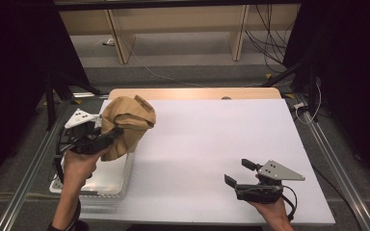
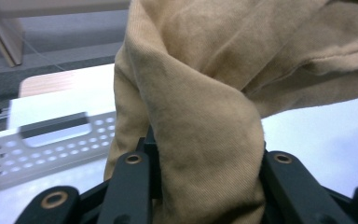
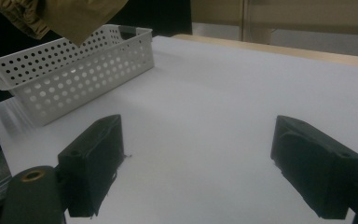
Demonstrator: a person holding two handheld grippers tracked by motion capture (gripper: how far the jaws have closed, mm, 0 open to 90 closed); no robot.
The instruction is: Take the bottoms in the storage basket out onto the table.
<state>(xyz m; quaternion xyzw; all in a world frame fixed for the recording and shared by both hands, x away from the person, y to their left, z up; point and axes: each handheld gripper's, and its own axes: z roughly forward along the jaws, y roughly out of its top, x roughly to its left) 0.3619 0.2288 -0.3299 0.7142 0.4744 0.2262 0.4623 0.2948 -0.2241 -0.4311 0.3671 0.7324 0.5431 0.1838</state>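
A bunched tan cloth (image 1: pixel 126 124) hangs in the air over the left side of the table, above a white perforated basket (image 1: pixel 120 185). My left gripper (image 1: pixel 107 138) is shut on the cloth. Seen from the left gripper view, the cloth (image 2: pixel 205 121) is wedged between both black jaws, with the basket (image 2: pixel 42 144) below and behind it. My right gripper (image 1: pixel 237 172) rests low over the white table near the front right, its jaws open with nothing between them. In the right gripper view (image 3: pixel 196 158) the basket (image 3: pixel 70 70) stands far left, with the cloth (image 3: pixel 65 16) above it.
A white board (image 1: pixel 212 144) covers the table, and a wooden strip (image 1: pixel 192 93) runs along its far edge. Metal rails (image 1: pixel 29 163) flank both sides. Wooden shelf legs and cables (image 1: pixel 270 38) stand on the floor beyond.
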